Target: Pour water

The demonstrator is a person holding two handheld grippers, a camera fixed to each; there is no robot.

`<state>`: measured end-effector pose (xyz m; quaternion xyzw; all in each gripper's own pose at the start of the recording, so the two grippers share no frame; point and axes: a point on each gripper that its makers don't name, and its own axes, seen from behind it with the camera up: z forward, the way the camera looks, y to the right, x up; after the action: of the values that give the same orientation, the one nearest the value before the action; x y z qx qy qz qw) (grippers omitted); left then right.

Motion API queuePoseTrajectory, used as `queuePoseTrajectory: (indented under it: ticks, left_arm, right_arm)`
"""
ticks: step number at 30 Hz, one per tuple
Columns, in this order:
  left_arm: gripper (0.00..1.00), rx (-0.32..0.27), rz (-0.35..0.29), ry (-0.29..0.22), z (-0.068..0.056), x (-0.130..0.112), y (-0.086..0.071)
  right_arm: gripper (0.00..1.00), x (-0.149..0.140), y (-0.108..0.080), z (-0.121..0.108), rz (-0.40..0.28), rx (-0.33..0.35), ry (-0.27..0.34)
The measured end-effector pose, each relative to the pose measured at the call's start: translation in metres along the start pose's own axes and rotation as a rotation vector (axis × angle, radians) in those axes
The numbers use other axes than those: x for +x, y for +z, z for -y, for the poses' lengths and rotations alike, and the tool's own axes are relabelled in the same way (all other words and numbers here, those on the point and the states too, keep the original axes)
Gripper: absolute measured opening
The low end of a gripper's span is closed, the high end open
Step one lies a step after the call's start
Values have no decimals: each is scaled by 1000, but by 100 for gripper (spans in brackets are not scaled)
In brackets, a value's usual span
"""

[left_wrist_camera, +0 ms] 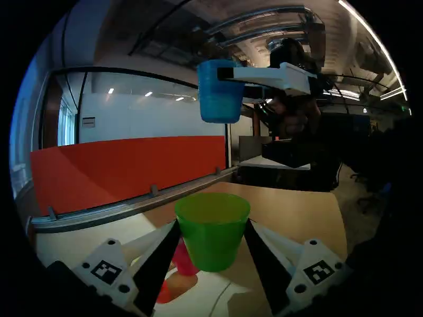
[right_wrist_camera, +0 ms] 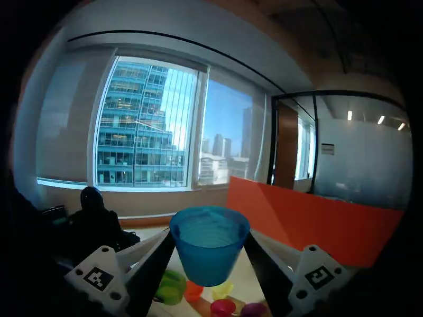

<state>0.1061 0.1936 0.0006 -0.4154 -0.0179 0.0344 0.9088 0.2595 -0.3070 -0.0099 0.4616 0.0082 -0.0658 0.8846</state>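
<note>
Left gripper view: the left tool [left_wrist_camera: 212,235] is closed on a green cup [left_wrist_camera: 212,248], one dark finger pressing each flank just under the rim. The cup is upright and lifted clear of the table [left_wrist_camera: 301,208]. Higher and farther off, the right tool [left_wrist_camera: 235,84] pinches a blue cup [left_wrist_camera: 217,103] from the side. This cup is also upright and lies above and slightly beyond the green one, not yet tipped. Small red and pink cups [left_wrist_camera: 182,259] sit below the green cup, and an orange panel [left_wrist_camera: 132,164] runs behind the table. Right gripper view: the right tool [right_wrist_camera: 210,248] grips the blue cup [right_wrist_camera: 210,259] on both sides. Its translucent wall shows faint rings, and whether it holds water cannot be told. Small coloured cups [right_wrist_camera: 222,304] stand on the table beneath it, and a large window [right_wrist_camera: 143,137] lies behind. Handling, as judged: both cups look like thin, smooth, light plastic that would flex under a hard squeeze. Their flare towards the rim favours a hold high on the wall, where the taper resists slipping downward. Any water would add weight and shift when the cup is tilted. Writing: the fingers carry square black-and-white markers [left_wrist_camera: 106,271], and a small sign [right_wrist_camera: 327,149] on the glass wall is too small to read. No brand is legible.
</note>
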Motion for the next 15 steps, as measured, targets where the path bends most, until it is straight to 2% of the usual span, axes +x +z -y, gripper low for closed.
queuePoseTrajectory:
  ticks: [15]
  left_arm:
    - [82,38,23,3,16,-3,-8]
  right_arm:
    - [89,-21,-40,-33,16,-77,-6]
